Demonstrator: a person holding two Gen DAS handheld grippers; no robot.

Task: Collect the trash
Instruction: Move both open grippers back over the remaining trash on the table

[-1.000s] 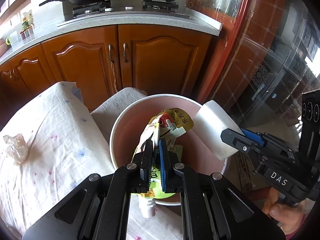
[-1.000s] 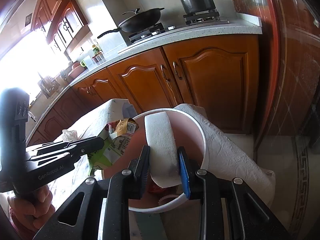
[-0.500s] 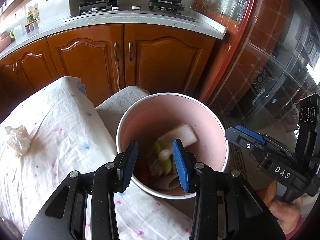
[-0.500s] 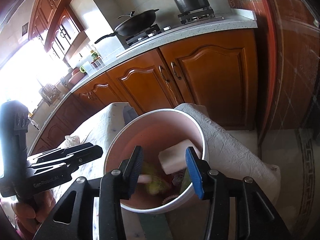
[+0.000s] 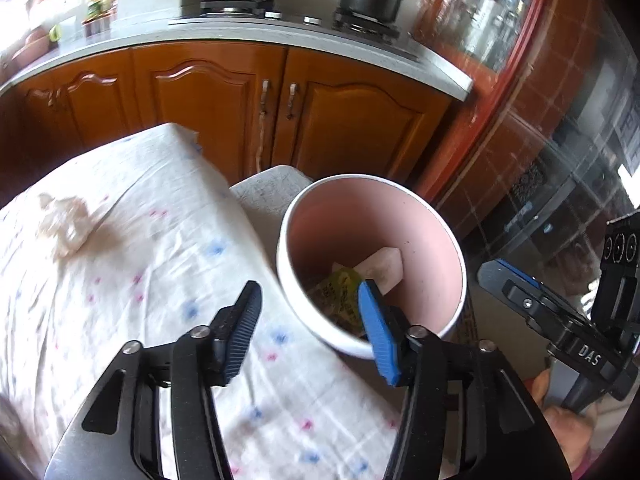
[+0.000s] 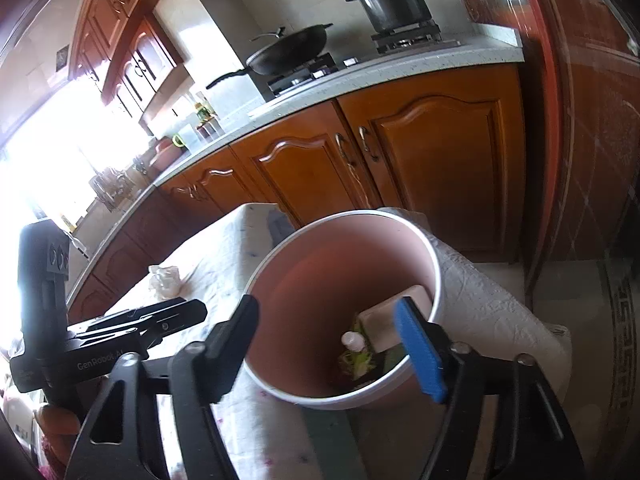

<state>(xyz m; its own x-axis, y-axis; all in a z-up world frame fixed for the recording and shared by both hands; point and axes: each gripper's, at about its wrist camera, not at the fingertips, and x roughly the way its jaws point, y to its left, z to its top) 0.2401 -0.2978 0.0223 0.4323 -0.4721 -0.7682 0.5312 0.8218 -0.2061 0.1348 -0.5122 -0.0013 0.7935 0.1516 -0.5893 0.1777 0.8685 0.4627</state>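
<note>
Lying in the pink bin (image 5: 420, 216) now are the yellow pouch (image 5: 340, 292) and white foam block (image 6: 390, 320), both pinched a second ago; the left gripper (image 5: 308, 324) and right gripper (image 6: 332, 340) have just been opening, jaws wide and empty, while a crumpled tissue (image 5: 62, 226) sits on the tablecloth (image 5: 140, 264)

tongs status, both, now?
Left tongs: open, just been opening, holding nothing.
Right tongs: open, just been opening, holding nothing.

Home kitchen: gas hob (image 5: 256, 8), wok (image 6: 292, 50), pot (image 6: 390, 2), wooden cabinets (image 5: 352, 128).
</note>
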